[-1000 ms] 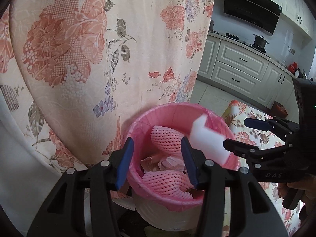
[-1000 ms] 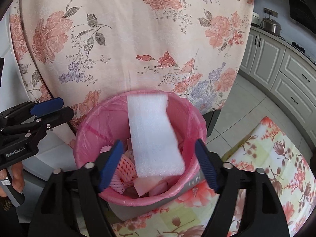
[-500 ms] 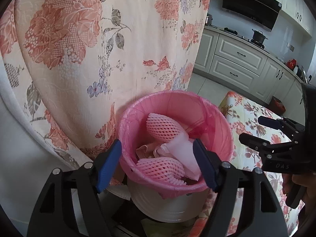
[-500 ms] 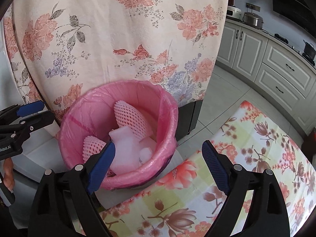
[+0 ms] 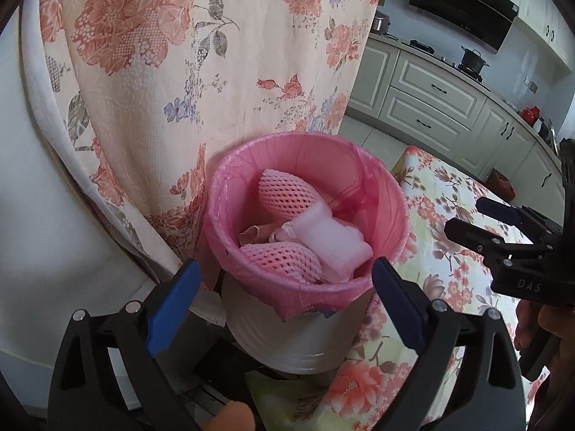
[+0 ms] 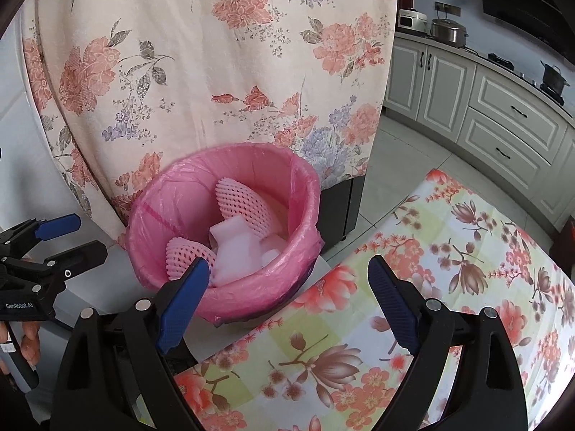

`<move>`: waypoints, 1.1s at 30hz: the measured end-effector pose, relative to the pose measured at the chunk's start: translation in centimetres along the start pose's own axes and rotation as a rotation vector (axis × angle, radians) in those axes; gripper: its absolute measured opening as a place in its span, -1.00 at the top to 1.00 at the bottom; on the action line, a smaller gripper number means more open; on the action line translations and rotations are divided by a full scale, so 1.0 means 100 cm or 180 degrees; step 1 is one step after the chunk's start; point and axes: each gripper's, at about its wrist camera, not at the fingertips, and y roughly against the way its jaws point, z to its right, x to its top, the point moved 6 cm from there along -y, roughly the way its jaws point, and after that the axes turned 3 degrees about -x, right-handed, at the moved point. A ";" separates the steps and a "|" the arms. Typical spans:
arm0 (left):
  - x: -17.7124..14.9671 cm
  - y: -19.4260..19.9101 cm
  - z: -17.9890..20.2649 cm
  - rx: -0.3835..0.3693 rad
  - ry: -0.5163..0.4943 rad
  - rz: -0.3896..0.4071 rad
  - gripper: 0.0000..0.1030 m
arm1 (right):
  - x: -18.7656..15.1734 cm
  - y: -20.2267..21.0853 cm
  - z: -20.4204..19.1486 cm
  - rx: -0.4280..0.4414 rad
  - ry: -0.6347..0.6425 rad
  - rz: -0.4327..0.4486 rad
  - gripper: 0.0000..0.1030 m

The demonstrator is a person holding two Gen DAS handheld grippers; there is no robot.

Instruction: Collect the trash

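The trash sits in the bin (image 5: 305, 215), a white tub lined with a pink bag (image 5: 381, 186) whose edge is folded over the rim, presumably so the bag stays up while things drop in. Inside lie a white foam piece (image 5: 337, 240) and two pink foam nets (image 5: 287, 190), one leaning against the far wall, the other near the front lip; some crumpled pale wrapping shows between them. In the left wrist view the bin stands straight ahead of the left gripper (image 5: 284, 301), its mouth just beyond and between the blue pads. That gripper's jaws are opening, already very wide, with nothing between them.

In the right wrist view the bin (image 6: 222, 237) lies ahead and off to the left of the right gripper (image 6: 287, 298), partly behind its left pad, while a flowered tablecloth (image 6: 449, 251) fills the space between and beyond the pads. These jaws stand fully spread and grip nothing. Each gripper also shows at the edge of the other's view, angled toward the bin.

A tall flowered cloth (image 5: 179, 72) hangs right behind the bin, touching or nearly touching its rim. Kitchen cabinets (image 6: 503, 107) stand well beyond. With both jaws empty and the foam resting in the bag, the drop looks complete, and the next piece would likely come from the table.
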 end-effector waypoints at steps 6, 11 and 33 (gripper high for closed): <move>-0.003 0.002 0.005 -0.0024 -0.0046 -0.0005 -0.82 | 0.000 0.007 -0.005 0.0025 0.0018 0.0027 -0.64; -0.001 0.001 0.007 -0.0035 -0.0048 0.0001 -0.83 | 0.000 0.008 -0.005 0.0021 0.0022 0.0032 -0.64; -0.001 0.000 0.006 -0.0032 -0.0040 0.0002 -0.84 | 0.000 0.007 -0.005 0.0023 0.0029 0.0020 -0.64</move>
